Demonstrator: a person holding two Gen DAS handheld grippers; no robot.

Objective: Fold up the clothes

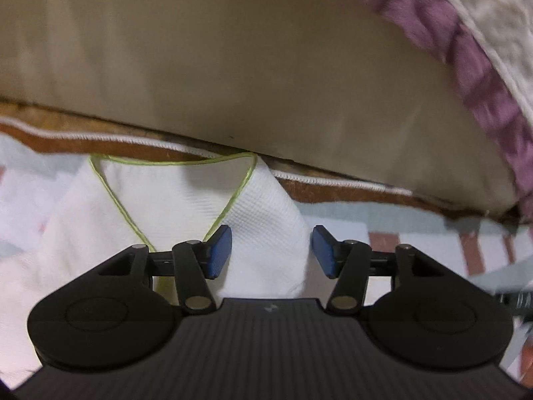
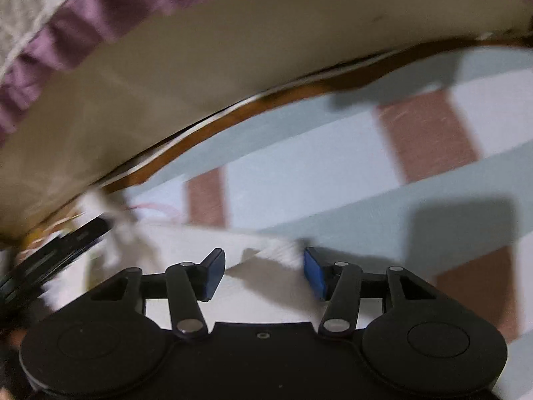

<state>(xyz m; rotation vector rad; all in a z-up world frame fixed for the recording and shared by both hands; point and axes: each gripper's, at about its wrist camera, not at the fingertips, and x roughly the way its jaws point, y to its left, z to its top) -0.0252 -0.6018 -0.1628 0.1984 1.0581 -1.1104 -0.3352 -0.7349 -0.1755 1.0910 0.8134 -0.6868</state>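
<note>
White garment (image 1: pixel 266 206) on checked bedsheet (image 2: pixel 299 180) low in frame, beige headboard (image 1: pixel 233 60) above; left gripper (image 1: pixel 271 253), right gripper (image 2: pixel 263 273) parted, gripping nothing.

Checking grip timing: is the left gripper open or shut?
Open: the left gripper has its blue pads apart, the white garment between them unpinched.

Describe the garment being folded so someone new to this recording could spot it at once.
Start at the beige headboard behind the checked bedsheet. Just below its brown edge lies a white garment, spread on the sheet under the left gripper. A thin yellow-green trim along its V-shaped neckline sets it apart from the pale sheet around it.
</note>
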